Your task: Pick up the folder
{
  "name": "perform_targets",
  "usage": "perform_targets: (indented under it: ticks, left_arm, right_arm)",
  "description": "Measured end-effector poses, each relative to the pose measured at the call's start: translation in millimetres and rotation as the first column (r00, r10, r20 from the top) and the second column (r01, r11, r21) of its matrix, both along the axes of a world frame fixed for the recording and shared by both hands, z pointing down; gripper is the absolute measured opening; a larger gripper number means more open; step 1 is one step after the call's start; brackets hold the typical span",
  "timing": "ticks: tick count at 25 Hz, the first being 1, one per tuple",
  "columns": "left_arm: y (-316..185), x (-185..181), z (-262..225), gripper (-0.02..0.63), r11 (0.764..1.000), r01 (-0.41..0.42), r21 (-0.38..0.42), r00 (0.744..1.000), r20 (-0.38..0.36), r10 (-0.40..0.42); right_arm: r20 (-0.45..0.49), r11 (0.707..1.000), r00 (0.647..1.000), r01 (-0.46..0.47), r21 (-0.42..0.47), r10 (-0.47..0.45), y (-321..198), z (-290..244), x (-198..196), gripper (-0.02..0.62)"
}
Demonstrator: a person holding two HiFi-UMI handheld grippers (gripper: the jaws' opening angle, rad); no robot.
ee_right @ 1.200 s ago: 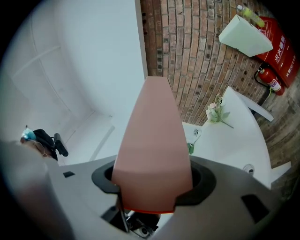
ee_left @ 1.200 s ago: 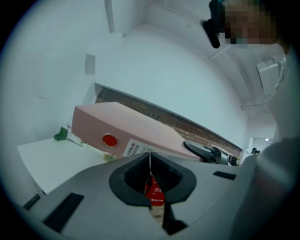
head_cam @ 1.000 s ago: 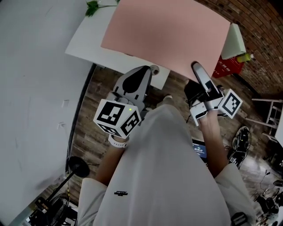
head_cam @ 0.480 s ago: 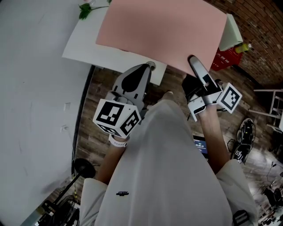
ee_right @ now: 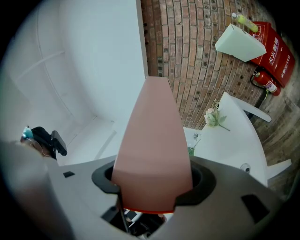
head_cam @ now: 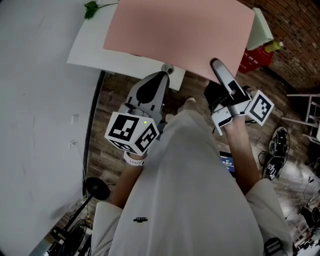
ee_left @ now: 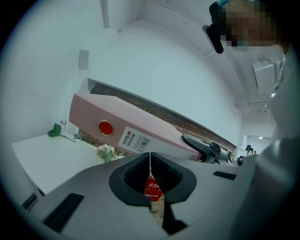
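Observation:
A large pink folder (head_cam: 180, 30) hangs flat over the white table (head_cam: 90, 50). My right gripper (head_cam: 217, 67) is shut on the folder's near right edge. The right gripper view has the pink cover (ee_right: 152, 140) filling the gap between the jaws of the right gripper (ee_right: 152, 187). My left gripper (head_cam: 162, 75) is shut on nothing, its tip at the table's near edge, just below the folder. From the left gripper view I see the folder's spine (ee_left: 131, 126) with a red dot and a white label, beyond the left gripper (ee_left: 150, 159).
A pale green box (head_cam: 262, 27), a yellow bottle (head_cam: 274, 46) and a red fire-extinguisher case (head_cam: 252, 57) stand by the brick wall at the right. A small plant (head_cam: 92, 9) sits at the table's far corner. A black stand (head_cam: 92, 187) rests on the wooden floor.
The folder and table have drifted a little up and left in the head view, with the right gripper following. The left gripper has edged slightly toward the table's edge. Both grips look unchanged.

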State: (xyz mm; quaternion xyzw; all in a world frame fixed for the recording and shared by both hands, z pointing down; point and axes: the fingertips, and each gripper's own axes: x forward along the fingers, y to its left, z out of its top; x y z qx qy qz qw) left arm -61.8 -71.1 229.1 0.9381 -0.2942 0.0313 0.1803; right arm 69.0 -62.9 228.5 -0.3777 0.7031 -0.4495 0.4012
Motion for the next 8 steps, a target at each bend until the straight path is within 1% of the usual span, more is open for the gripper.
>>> perform_targets:
  ticks: [8]
  left_arm:
    - [3.5,-6.0,3.3,0.025,1.000,0.004,-0.012,1.000,-0.004,-0.004]
  right_arm:
    - [-0.008,1.000,1.000,0.008,-0.015,-0.008,2.2,4.8,-5.9,0.284]
